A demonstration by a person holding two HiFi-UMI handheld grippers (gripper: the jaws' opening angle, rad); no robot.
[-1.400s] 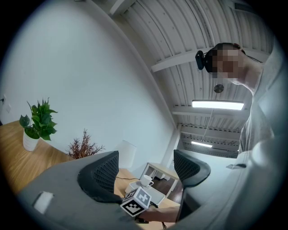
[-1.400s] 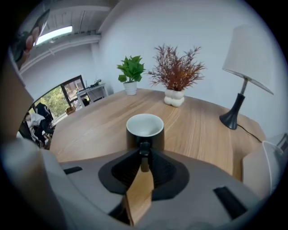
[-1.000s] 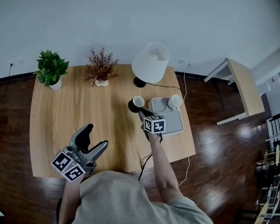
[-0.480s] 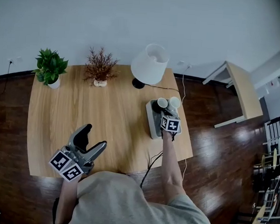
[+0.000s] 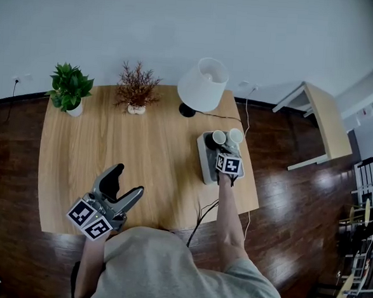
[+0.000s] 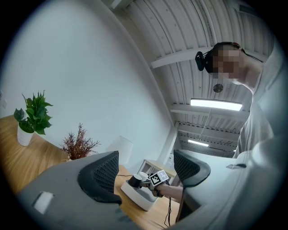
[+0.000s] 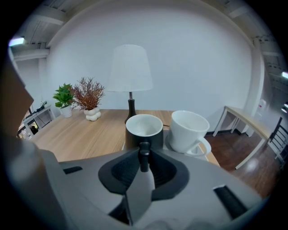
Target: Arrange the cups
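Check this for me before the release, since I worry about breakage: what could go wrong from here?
The right gripper holds the black cup only by its thin handle, so the cup may tilt as it is let go. The black cup is close beside the white cup on the tray; a sideways pull-out could knock the two together.

A white-shaded lamp (image 5: pixel 202 84) is standing at the far edge of the wooden table (image 5: pixel 110 152), a reddish dried plant (image 5: pixel 138 87) and a green potted plant (image 5: pixel 70 87) are sitting to its left, and a pale side table (image 5: pixel 326 117) is standing apart on the dark floor (image 5: pixel 284 209).
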